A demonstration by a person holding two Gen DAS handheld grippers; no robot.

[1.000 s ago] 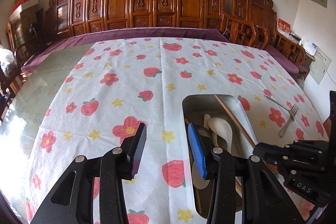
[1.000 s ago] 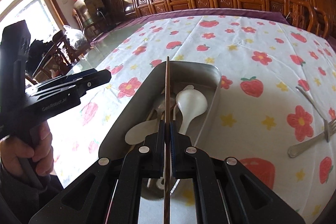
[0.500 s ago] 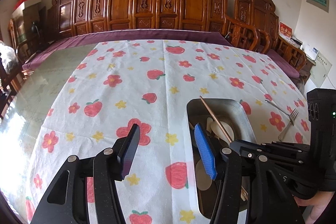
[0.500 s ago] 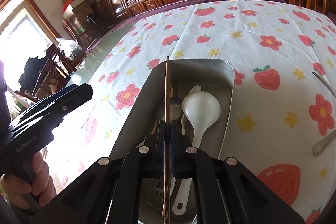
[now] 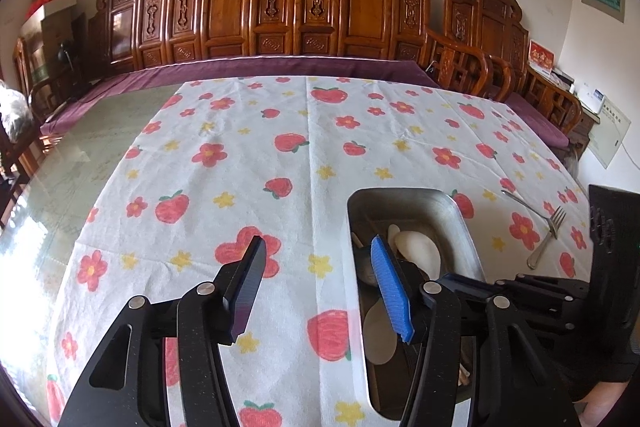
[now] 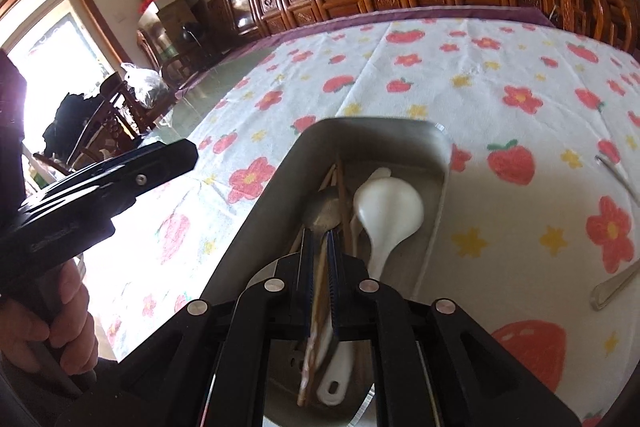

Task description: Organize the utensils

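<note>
Right tongs (image 6: 319, 241) hang over the near end of the metal tray (image 6: 276, 187), jaws just cracking apart, and the chopstick (image 6: 320, 291) between them looks loose. Left tongs (image 5: 316, 267) sit open and empty above the tray's left rim. A fork (image 5: 546, 239) lies right of the tray; the cloth-covered desk (image 5: 240, 179) stretches wide open to the left.

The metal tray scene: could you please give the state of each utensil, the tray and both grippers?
Rectangular metal tray: on flowered tablecloth, holding utensils.
Left gripper: open, just been opening, empty.
Right gripper: just opened a crack, pads seemingly off the brown wooden chopstick.
Chopstick: between right jaws, slanting into tray.
White ceramic spoon: lying in tray.
Silver metal fork: on tablecloth, outside tray.
</note>
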